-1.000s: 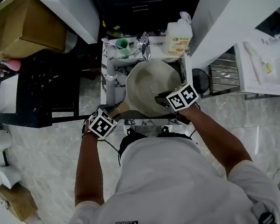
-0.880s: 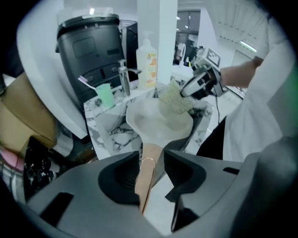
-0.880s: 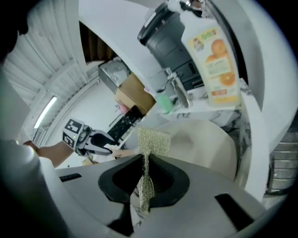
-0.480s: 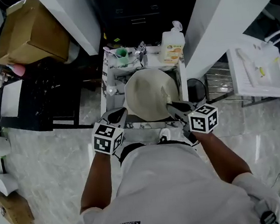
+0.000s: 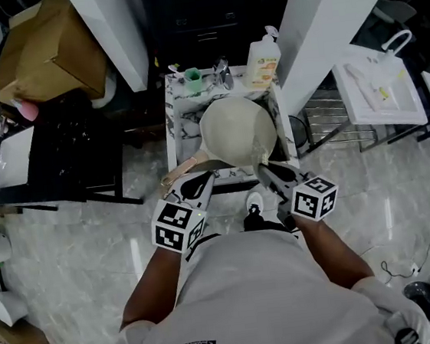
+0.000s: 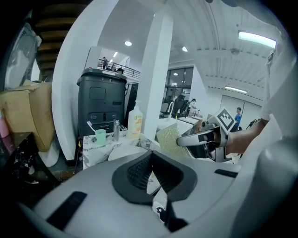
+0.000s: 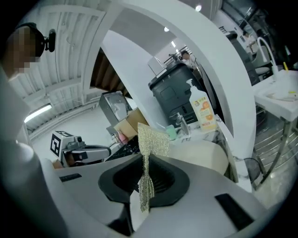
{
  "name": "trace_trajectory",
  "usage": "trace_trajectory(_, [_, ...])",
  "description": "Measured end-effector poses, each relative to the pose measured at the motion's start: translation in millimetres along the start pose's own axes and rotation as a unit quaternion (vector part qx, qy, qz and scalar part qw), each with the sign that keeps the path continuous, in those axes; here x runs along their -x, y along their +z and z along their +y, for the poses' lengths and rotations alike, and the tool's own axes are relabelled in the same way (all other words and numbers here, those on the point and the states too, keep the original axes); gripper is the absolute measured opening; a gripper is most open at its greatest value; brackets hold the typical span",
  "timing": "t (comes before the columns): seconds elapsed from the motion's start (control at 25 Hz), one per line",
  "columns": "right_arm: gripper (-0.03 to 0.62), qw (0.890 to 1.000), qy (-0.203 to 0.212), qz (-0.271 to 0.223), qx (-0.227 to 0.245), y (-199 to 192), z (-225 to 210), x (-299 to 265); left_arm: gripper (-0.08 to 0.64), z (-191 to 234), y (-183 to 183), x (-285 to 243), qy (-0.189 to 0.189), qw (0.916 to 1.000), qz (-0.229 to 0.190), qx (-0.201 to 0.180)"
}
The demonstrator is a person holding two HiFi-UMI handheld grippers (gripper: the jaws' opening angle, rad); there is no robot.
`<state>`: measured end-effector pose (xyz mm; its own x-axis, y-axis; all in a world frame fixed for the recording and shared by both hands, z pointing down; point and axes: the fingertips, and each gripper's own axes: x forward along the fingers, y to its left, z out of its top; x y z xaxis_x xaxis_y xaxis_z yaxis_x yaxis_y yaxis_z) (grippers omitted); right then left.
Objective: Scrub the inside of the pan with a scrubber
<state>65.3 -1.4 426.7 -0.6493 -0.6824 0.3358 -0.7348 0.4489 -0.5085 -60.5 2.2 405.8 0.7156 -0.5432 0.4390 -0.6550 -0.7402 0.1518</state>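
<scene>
L claw (image 5: 200, 180) shut tight, nothing btwn jaws per left gripper view. R claw (image 5: 266, 171) clamped on scrubber (image 7: 151, 141), a gold mesh sheet sticking up out of jaws. Pan (image 5: 238, 134) sits on marble desk (image 5: 183, 125), upper centre of head view, cream. Its wooden handle (image 5: 186, 167) points lower left and ends just beside L claw. Both claws at pan's lower edge, L at frame left, R at right, scrubber not inside pan. Soap bottle (image 5: 264, 60), green cup (image 5: 192, 75) and tap (image 5: 224, 72) along desk's top edge.
</scene>
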Motion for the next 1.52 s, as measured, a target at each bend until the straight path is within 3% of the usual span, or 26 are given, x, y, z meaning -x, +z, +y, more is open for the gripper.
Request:
trace_trajectory(0.28, [0.063,0.999,-0.024,-0.018,0.019,-52.5,86.5,32.2,0.014,-34.4,-42.5,72.3,-0.04,0.999,-0.011,0.016])
trace_trajectory(0.56, [0.063,0.997,-0.053,-0.044,0.04,-72.2,133.2,63.1,0.015,-58.9,-68.4,106.8,-0.074,0.9969,-0.001,0.026])
trace_trajectory(0.8, [0.063,0.996,-0.064,-0.045,0.048,-72.3,132.9,90.2,0.015,-77.2,-54.2,111.6,-0.07,0.9969,-0.021,0.03])
trace_trajectory(1.52, [0.063,0.999,-0.029,-0.011,0.045,-62.0,94.3,128.1,0.015,-108.1,-7.3,77.0,-0.023,0.998,-0.051,0.028])
